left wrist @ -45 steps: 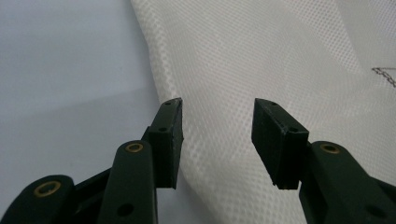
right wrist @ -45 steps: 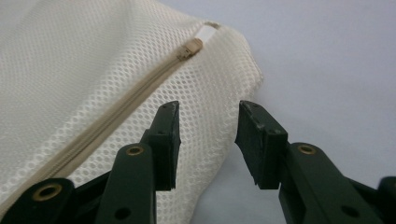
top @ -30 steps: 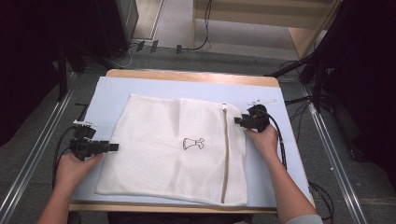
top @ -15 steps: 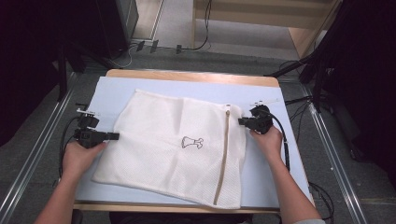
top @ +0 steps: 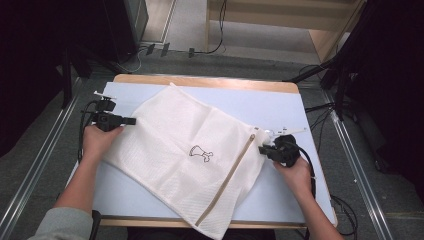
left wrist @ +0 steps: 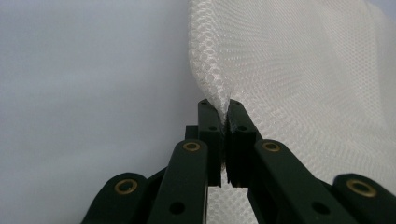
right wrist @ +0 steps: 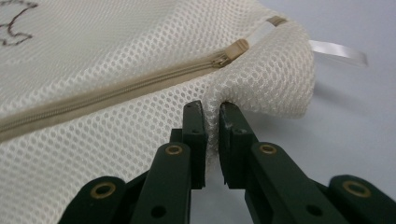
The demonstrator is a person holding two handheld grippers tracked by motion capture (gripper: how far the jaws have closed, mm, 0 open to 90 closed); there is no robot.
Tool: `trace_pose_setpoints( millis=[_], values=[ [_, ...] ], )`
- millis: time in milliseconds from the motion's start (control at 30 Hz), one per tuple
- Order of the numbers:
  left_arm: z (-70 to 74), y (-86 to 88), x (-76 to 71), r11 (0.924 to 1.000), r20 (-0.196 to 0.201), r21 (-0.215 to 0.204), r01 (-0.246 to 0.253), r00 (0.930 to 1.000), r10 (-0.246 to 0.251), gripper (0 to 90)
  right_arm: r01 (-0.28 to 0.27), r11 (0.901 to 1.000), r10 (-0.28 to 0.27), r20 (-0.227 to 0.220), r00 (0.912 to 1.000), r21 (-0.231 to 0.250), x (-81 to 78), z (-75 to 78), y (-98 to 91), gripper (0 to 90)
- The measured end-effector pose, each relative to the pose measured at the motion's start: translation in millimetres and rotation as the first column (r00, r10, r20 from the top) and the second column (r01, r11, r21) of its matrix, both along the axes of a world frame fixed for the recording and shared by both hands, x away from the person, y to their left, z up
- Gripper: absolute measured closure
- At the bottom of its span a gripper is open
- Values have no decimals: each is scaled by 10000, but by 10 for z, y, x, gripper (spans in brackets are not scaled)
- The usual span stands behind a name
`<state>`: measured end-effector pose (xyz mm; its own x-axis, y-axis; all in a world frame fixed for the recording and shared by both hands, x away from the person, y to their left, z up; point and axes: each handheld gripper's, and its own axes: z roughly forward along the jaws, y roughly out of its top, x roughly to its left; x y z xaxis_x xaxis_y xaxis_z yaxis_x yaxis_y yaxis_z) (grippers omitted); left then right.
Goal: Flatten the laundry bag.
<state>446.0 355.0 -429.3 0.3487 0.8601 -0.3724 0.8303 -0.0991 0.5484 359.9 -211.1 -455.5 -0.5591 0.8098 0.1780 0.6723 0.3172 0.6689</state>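
Note:
A white mesh laundry bag lies askew on the light blue mat, with a small dark print at its middle and a beige zipper running slantwise. My left gripper is shut on the bag's left edge; the mesh is pinched between its jaws. My right gripper holds the right edge just below the zipper's end. Its jaws have just been closing and now clamp a fold of mesh. A white ribbon loop sticks out of the bag's corner.
The mat covers a table with a wooden rim. The bag's near corner reaches the table's front edge. Metal rails run along both sides on the floor, with cables at the right and behind the table.
The bag has turned clockwise on the mat. My left hand moved away from the person and my right hand moved toward the person, each keeping the bag's edge.

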Motion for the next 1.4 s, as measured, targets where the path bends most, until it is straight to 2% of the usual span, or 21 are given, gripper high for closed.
trace_pose_setpoints(
  millis=[33, 167, 300, 433, 500, 600, 700, 733, 800, 900, 933, 1033, 1133, 1300, 1400],
  values=[
    [4, -13, 23, 10000, 53, 1, -22, 10000, 22, 880, 0, 10000, 0, 0, 10000, 0, 0, 0, 0, 841],
    [43, -85, 138, 10000, 238, 31, 14, 9997, -15, 880, -427, 9991, 428, -151, 9990, 87, -199, -48, 31, 839],
    [51, -133, 226, 10000, 341, 33, 25, 9994, -26, 880, -731, 9973, 733, -335, 9967, 71, -312, -77, 83, 839],
    [6, -133, 273, 10000, 221, -9, 53, 9997, -53, 873, -1007, 9949, 1003, -394, 9942, -76, -368, -86, 113, 819],
    [-11, -129, 273, 10000, 270, 24, 11, 9996, -12, 838, -923, 9956, 926, -319, 9952, 130, -360, -52, 78, 780],
    [0, -122, 247, 10000, 255, 45, 8, 9997, -9, 714, -883, 9959, 884, -45, 9961, 201, -356, 18, 22, 723],
    [46, -119, 194, 9995, 455, 308, -12, 9990, -2, 619, -857, 9959, 846, 401, 9956, 274, -355, 125, -19, 683],
    [67, -114, 176, 9993, 468, 381, -35, 9989, 17, 556, -820, 9960, 796, 625, 9949, 361, -341, 170, -26, 634],
    [123, -101, 115, 9984, 672, 557, -121, 9977, 84, 550, -781, 9963, 750, 771, 9942, 372, -324, 180, -24, 621],
    [197, -62, 15, 9990, 991, 411, -167, 9950, 126, 536, -740, 9959, 680, 1097, 9916, 517, -257, 192, -21, 610],
    [220, -41, -18, 9996, 945, 241, -144, 9955, 121, 519, -692, 9958, 619, 1171, 9912, 595, -203, 202, -24, 598],
    [245, -26, -119, 9997, 755, 167, -154, 9970, 141, 512, -665, 9961, 593, 1182, 9912, 576, -139, 203, -21, 580],
    [246, -37, -262, 9998, 703, 124, -122, 9975, 113, 509, -700, 9956, 637, 985, 9931, 621, -39, 174, -15, 563],
    [211, -75, -509, 9988, 568, 486, 6, 9984, -34, 505, -772, 9958, 730, 815, 9940, 499, 92, 140, 26, 563],
    [194, -77, -664, 9989, 569, 460, -117, 9983, 90, 505, -798, 9956, 753, 881, 9933, 491, 180, 124, 62, 559]
  ],
)
